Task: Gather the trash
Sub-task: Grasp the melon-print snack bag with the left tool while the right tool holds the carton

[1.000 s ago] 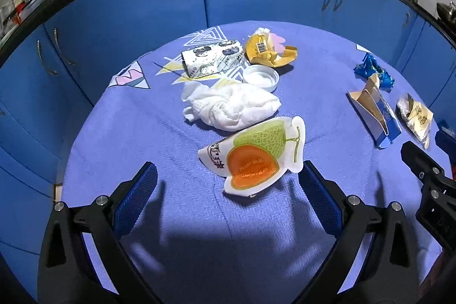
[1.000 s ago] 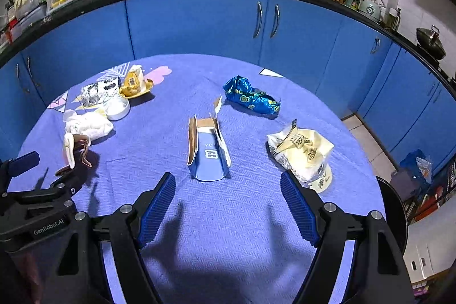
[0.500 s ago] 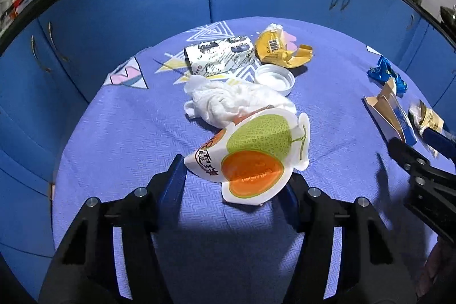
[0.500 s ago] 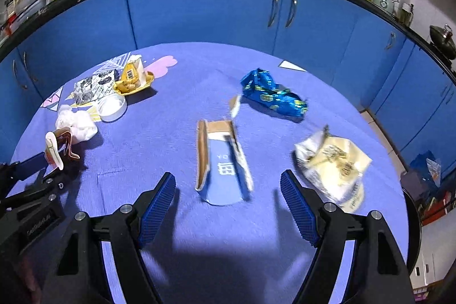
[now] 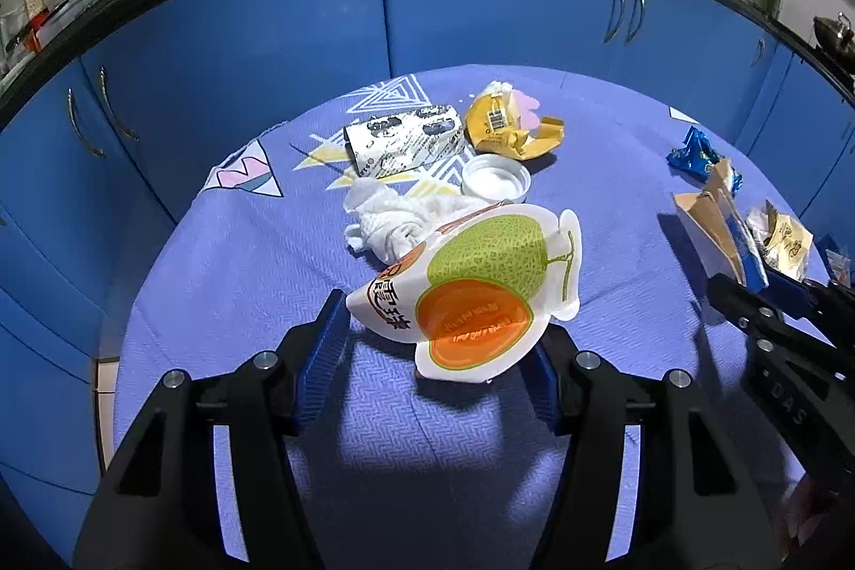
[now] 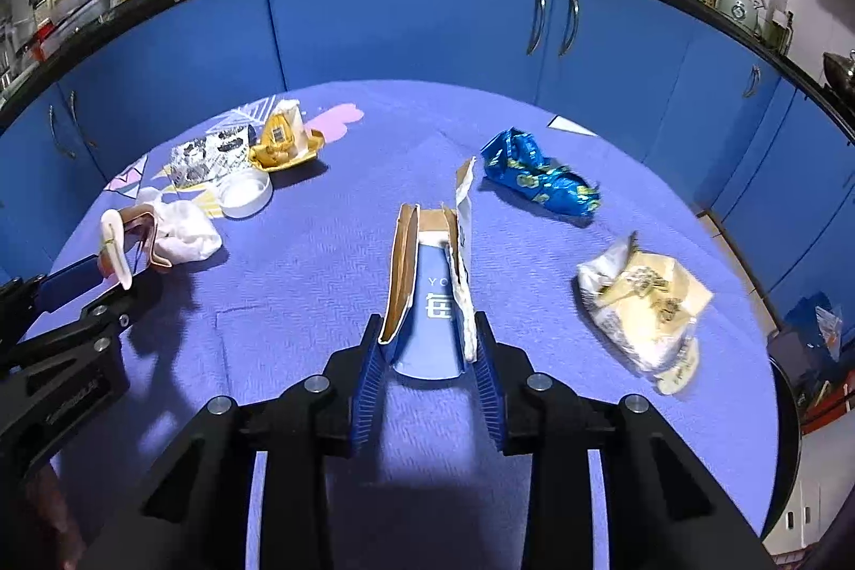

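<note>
My left gripper (image 5: 438, 345) is shut on a white melon-print pouch (image 5: 470, 292) and holds it tilted just above the purple tablecloth; it also shows edge-on in the right wrist view (image 6: 120, 249). My right gripper (image 6: 430, 356) is shut on a torn blue-and-brown carton (image 6: 433, 287) at the middle of the table; the carton also shows in the left wrist view (image 5: 719, 233). A crumpled white tissue (image 5: 390, 217) lies just behind the pouch.
More trash lies on the round table (image 6: 320, 271): a white lid (image 5: 494, 180), a black-and-white packet (image 5: 406, 140), a yellow wrapper (image 5: 507, 124), a blue foil wrapper (image 6: 539, 180) and a cream bag (image 6: 644, 308). Blue cabinets (image 6: 427, 30) ring the table.
My left gripper closed on the melon pouch and lifted it. My right gripper moved forward and closed on the torn carton.
</note>
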Tool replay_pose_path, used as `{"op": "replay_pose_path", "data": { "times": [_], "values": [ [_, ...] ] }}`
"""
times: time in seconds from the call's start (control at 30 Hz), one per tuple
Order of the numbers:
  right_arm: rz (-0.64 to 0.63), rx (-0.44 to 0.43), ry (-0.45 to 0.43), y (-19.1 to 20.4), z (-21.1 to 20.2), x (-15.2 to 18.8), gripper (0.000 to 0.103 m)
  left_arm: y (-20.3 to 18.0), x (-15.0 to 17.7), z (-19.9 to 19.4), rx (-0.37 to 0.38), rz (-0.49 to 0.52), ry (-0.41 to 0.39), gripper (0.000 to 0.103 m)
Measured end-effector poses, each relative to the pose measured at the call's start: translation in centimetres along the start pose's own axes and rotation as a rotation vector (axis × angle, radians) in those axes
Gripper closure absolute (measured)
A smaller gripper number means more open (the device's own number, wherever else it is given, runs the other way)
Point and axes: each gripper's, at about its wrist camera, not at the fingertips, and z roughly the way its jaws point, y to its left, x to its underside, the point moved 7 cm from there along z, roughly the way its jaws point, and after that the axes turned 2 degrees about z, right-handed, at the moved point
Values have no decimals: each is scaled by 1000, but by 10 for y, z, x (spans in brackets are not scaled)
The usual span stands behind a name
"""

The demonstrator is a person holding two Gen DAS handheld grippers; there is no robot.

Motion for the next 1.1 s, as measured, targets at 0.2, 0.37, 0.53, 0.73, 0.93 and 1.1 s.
{"op": "replay_pose_path", "data": {
  "times": [0.2,0.37,0.53,0.73,0.93,1.1],
  "values": [
    [16,22,-21,-16,-20,5,71,-5,1,-6,12,1,-6,42],
    [35,35,-37,-31,-36,9,71,-28,-3,-17,42,39,-31,42],
    [44,55,-56,-50,-53,14,71,-64,-7,-26,85,93,-54,42],
    [84,74,-74,-79,-73,23,71,-111,-5,-36,139,172,-71,42],
    [133,108,-86,-113,-87,31,71,-156,-8,-45,181,238,-84,42],
    [176,130,-101,-141,-97,37,71,-188,-12,-51,215,277,-94,42]
  ]
}}
